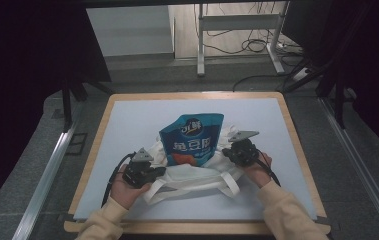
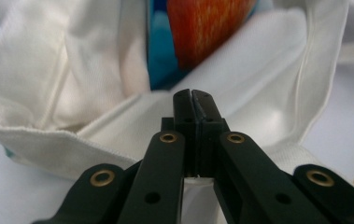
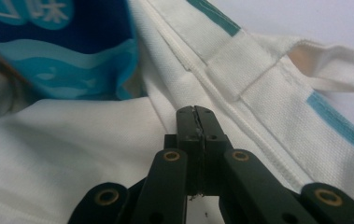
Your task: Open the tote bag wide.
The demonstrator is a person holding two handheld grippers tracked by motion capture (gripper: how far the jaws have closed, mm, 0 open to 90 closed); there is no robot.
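While the blue pouch [image 1: 193,138] stands half inside the white bag [image 1: 197,176] at the table's [image 1: 127,115] middle, the left gripper [image 1: 158,171] pinches the bag's left rim and the right gripper [image 1: 227,152] its right rim, jaws fully closed on cloth.

tote bag [image 1: 187,176]: 1 | snack pouch [image 1: 193,139]: 1 | tongs: 2 (left [image 1: 153,172], right [image 1: 228,152])

Table [image 1: 127,107]: wooden-edged top with a pale blue-grey surface. Lying directly on it, near the middle toward the person's side, one white cloth tote bag [image 1: 192,176], rumpled, its handles [image 1: 229,184] spread flat on the surface. A blue snack pouch [image 1: 193,139] sits partly inside the tote's open mouth.
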